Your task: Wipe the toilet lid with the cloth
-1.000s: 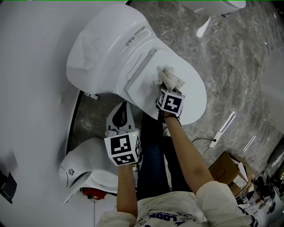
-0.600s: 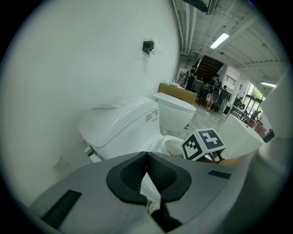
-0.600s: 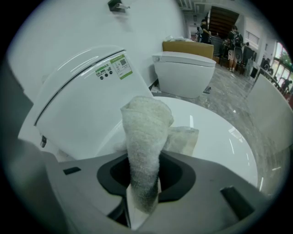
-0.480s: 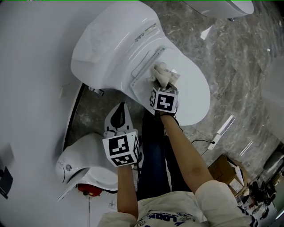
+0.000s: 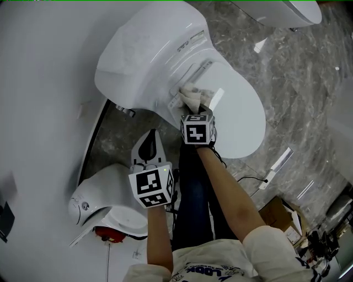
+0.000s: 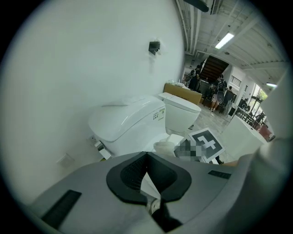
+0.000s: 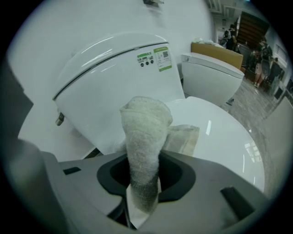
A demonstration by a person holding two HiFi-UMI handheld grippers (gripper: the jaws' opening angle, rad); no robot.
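While on lid (image 7: 219, 137), cloth (image 7: 145, 132) (in gripper (image 7: 143, 180))

- Grey marbled stone floor (image 5: 298, 82) carries everything here.
- White ceramic toilet (image 5: 149, 60) stands on it at the far left, against the wall.
- Second white toilet (image 5: 287, 11), far right.
- White rounded fixture (image 5: 105, 193), near left.
- Brown cardboard box (image 5: 278, 206), near right, beside a thin black cable (image 5: 248, 178).

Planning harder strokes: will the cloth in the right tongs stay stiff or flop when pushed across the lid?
Probably floppy: the cloth bunches and folds past the right tongs. Likely light: one pinch carries it. Its fuzzy pile should drag, not skate, on the glossy lid.
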